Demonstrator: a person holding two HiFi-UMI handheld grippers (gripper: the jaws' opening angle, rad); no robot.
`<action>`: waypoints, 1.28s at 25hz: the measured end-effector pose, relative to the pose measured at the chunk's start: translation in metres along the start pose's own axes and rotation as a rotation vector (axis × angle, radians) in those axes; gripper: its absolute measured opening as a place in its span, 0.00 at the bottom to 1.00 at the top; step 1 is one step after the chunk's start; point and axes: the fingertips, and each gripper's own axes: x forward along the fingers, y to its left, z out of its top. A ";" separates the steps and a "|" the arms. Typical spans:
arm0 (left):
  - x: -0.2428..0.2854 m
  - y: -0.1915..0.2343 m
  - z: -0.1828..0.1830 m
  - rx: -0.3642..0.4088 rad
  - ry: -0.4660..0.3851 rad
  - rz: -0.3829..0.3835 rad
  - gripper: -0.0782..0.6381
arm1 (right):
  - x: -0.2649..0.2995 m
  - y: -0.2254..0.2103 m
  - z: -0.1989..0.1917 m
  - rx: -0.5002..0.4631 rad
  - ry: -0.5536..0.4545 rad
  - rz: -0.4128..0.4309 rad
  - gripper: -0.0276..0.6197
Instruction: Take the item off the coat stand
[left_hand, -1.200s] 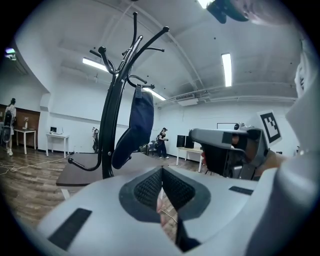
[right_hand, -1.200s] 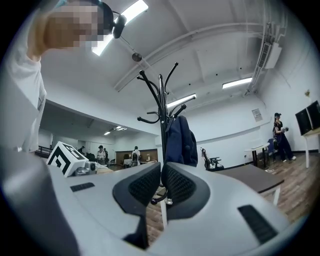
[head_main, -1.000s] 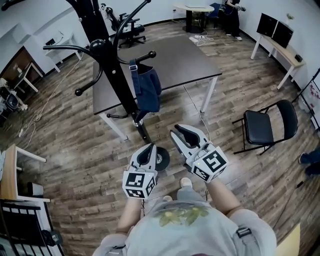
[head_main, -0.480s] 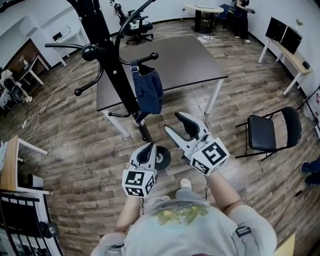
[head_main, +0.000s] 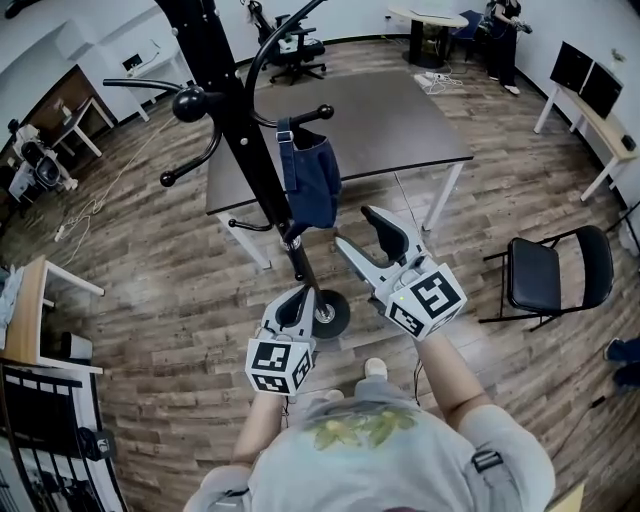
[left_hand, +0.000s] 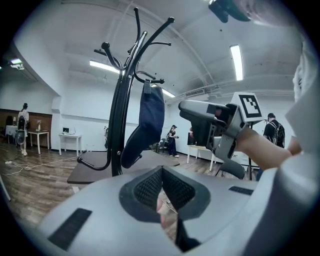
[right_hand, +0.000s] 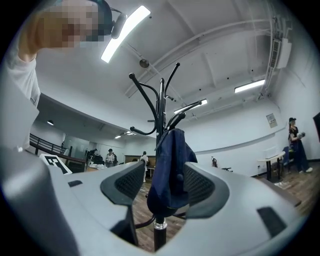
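Observation:
A dark blue cloth item (head_main: 310, 185) hangs from a hook of the black coat stand (head_main: 235, 130). In the right gripper view the blue item (right_hand: 170, 170) shows straight ahead, framed by the jaws but beyond their tips. My right gripper (head_main: 358, 232) is open; its jaws have just been opening, with nothing pressed between them. It sits just short of the item, lower right of it. My left gripper (head_main: 292, 305) hangs low near the stand's base, shut and empty. In the left gripper view the item (left_hand: 150, 120) hangs above and ahead.
The stand's round base (head_main: 330, 312) rests on the wood floor by my feet. A dark table (head_main: 400, 120) stands right behind the stand. A black folding chair (head_main: 540, 275) is to the right, a wooden desk (head_main: 25, 310) at the left edge.
My right gripper's jaws have spread from nearly closed to wide, and it has risen toward the hanging blue item. The left gripper has stayed put.

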 end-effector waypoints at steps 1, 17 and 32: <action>-0.001 0.002 0.000 -0.002 0.000 0.006 0.13 | 0.002 -0.002 0.001 -0.001 -0.003 0.000 0.41; -0.003 0.024 0.005 -0.021 -0.017 0.089 0.13 | 0.041 -0.021 0.005 0.000 -0.016 0.024 0.45; -0.006 0.039 0.007 -0.041 -0.018 0.141 0.13 | 0.069 -0.029 -0.004 0.010 0.001 0.045 0.46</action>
